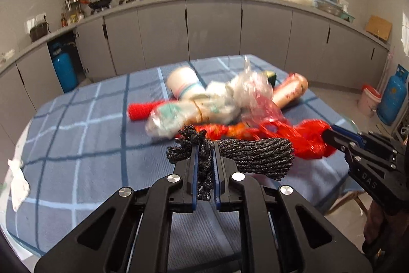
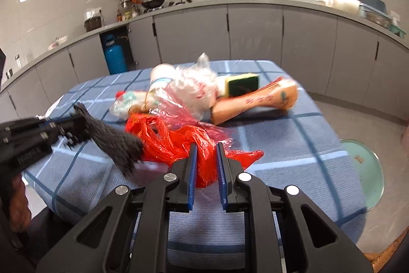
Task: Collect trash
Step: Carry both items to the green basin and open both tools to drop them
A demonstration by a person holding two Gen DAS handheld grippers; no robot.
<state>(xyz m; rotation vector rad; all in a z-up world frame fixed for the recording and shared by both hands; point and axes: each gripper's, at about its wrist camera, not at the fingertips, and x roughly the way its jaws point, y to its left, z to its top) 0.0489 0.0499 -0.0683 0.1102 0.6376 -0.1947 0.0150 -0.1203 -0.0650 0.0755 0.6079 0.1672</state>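
We have the left tool (image 1: pixel 205 152) pinching a dark knitted glove (image 1: pixel 255 157) and the right tool (image 2: pixel 206 157) pinching a red plastic bag (image 2: pixel 166 142), while cup (image 1: pixel 184 82), wrappers, sponge (image 2: pixel 241 85) and carton (image 2: pixel 255 100) lie uncollected on the desk (image 1: pixel 76 119)

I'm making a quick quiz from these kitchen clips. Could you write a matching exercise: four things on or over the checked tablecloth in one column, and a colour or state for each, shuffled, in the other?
Things:
1. black knitted cloth
2. red plastic bag
3. sponge
4. paper cup

States:
A. lying on its side on the cloth
B. pinched by the left gripper
C. yellow and green, near the far edge
D. pinched by the right gripper

Pairs: 1-B, 2-D, 3-C, 4-A
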